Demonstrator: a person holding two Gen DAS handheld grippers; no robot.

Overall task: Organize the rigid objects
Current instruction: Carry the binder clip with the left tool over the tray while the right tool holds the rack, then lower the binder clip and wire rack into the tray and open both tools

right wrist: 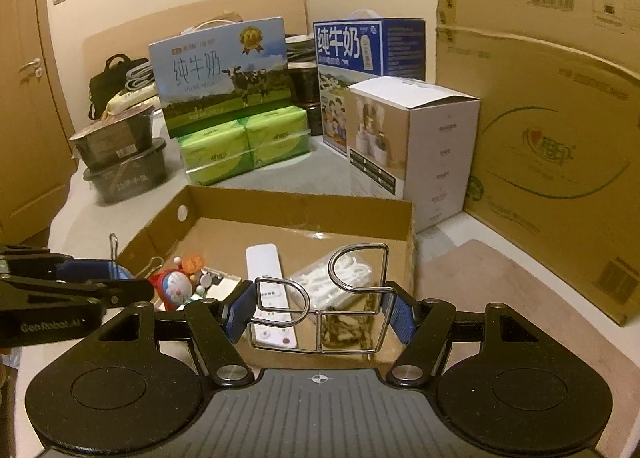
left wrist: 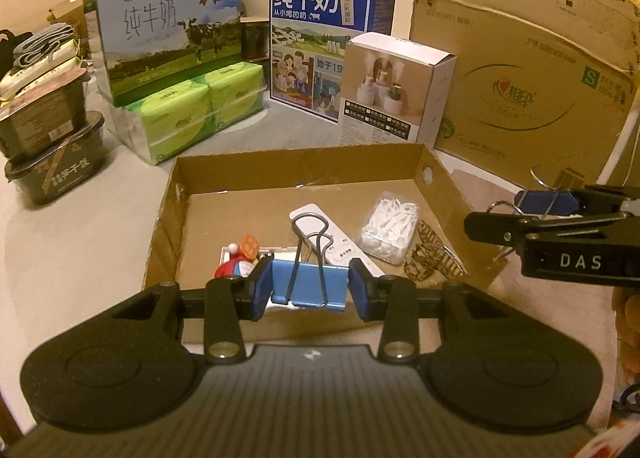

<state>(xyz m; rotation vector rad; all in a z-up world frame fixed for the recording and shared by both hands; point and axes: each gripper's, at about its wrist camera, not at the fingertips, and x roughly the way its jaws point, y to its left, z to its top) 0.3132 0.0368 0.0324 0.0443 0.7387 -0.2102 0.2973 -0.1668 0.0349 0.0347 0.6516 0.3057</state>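
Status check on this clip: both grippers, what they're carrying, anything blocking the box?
Left gripper shut on blue binder clip. Right gripper shut on wire rack. Both over near edge of cardboard box. Remote and toy already inside; no obstruction.

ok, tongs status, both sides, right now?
Left tongs: closed on the blue binder clip.
Right tongs: closed on the wire rack.

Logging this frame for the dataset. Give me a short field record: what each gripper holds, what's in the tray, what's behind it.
left gripper: shut on blue binder clip, wire handles up
right gripper: shut on bent chrome wire rack
container: shallow brown cardboard tray, open top
tray contents: white remote control, clear pack of white floss picks, red-and-blue cartoon figurine, gold metal ornament
behind tray: milk cartons, green tissue packs
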